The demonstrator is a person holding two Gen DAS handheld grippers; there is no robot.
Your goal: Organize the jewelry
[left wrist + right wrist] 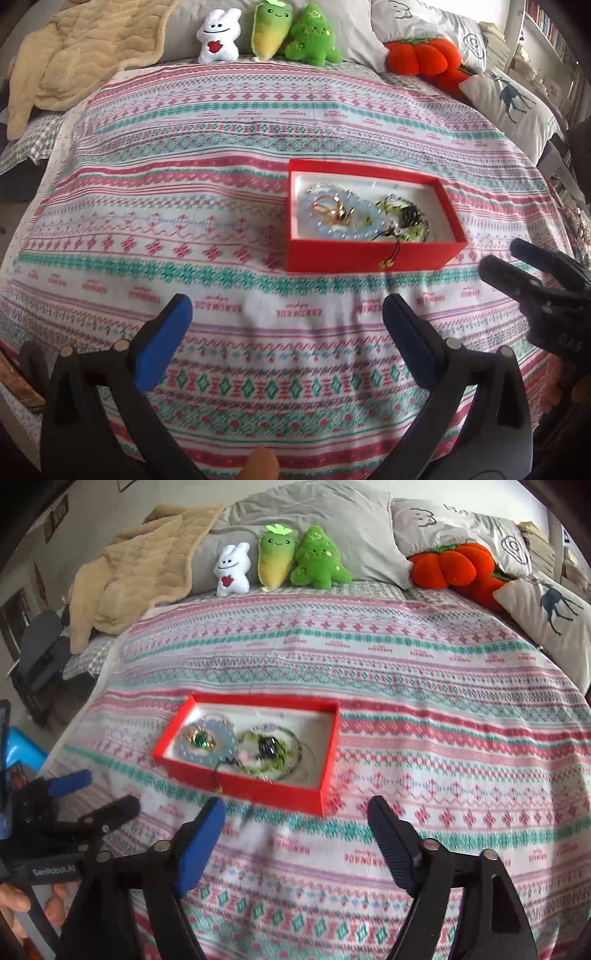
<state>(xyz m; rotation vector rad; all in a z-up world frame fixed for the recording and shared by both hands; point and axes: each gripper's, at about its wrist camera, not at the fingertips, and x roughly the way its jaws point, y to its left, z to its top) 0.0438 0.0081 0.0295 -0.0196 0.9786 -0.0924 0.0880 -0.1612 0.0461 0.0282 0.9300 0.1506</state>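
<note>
An open red box [369, 258] [258, 790] with a white lining sits on the patterned bedspread [184, 206]. Inside lie a pale blue bead bracelet [369, 210] [227, 738], a gold ring [332, 212] [201, 740] and a green and black bead bracelet [406, 221] [269, 753]. A tassel of the green bracelet hangs over the box's front wall. My left gripper [287, 304] [109, 792] is open and empty, just in front of the box. My right gripper [295, 806] [502, 254] is open and empty too, near the box's front right corner.
Along the headboard stand a white bunny plush [218, 37], two green plush toys [295, 33] and orange pumpkin plushes [424, 55]. Pillows [513, 99] lie at the right and a beige blanket [81, 51] at the back left. The bed's left edge drops to the floor.
</note>
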